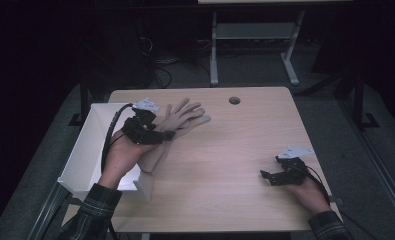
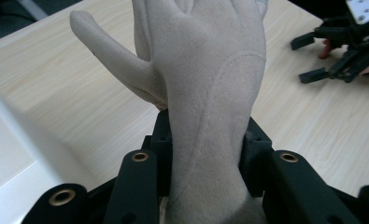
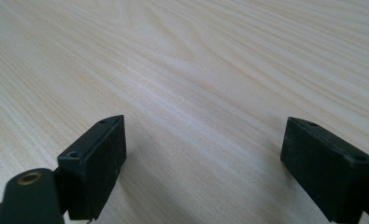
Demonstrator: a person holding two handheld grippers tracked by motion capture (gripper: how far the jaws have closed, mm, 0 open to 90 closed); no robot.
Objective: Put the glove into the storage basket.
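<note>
A beige glove-shaped hand (image 1: 177, 121) lies over the left part of the wooden table (image 1: 235, 150), its fingers pointing to the far right. My left gripper (image 1: 147, 132) is shut on its wrist. In the left gripper view the hand (image 2: 205, 93) fills the gap, with both black pads pressed against its sides and its thumb sticking out to the left. My right gripper (image 1: 267, 176) rests low on the table at the front right and stands open. Its two pads (image 3: 100, 163) are far apart with bare wood (image 3: 196, 93) between them.
A white open box (image 1: 87, 150) stands at the table's left edge, beside my left hand. A round cable hole (image 1: 234, 100) sits near the far edge. A white-legged desk (image 1: 255, 35) stands on the floor beyond the table.
</note>
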